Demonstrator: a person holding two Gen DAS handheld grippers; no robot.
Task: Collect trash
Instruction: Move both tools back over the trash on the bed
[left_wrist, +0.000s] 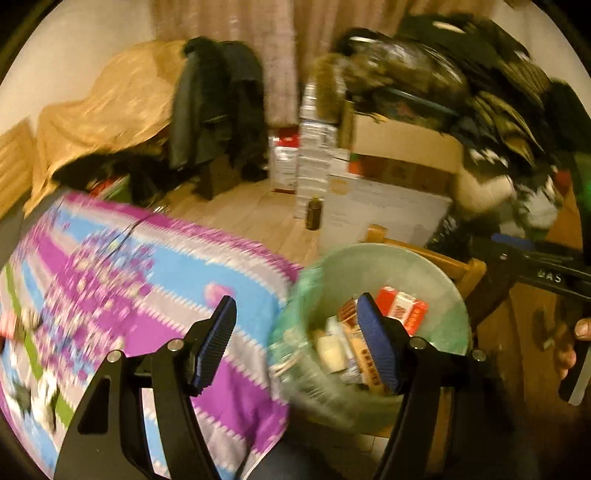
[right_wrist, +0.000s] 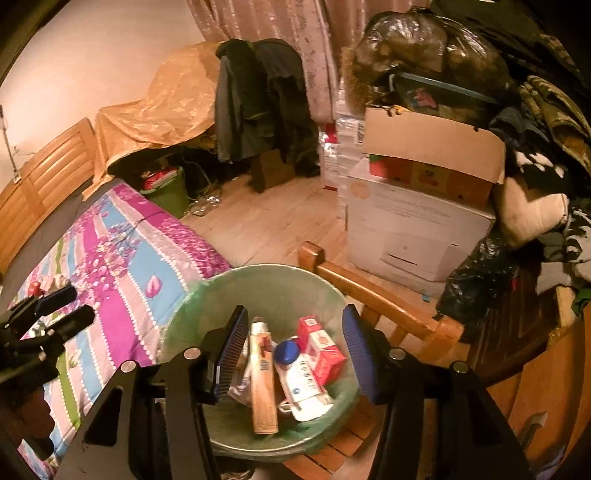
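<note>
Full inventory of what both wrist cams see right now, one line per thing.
trash bin: 1, pale green, bag-lined, on wooden chair
red carton: 1, red and white, in bin
white bottle: 1, blue cap, in bin
tan tube: 1, in bin
wooden chair: 1, brown, under bin
bedspread: 1, purple, blue and white, left of bin
white box: 1, on floor behind chair
cardboard box: 1, brown, on white box
dark jackets: hanging, back
brown bottle: 1, on floor
left gripper: open, empty
right gripper: open, empty, over bin
</note>
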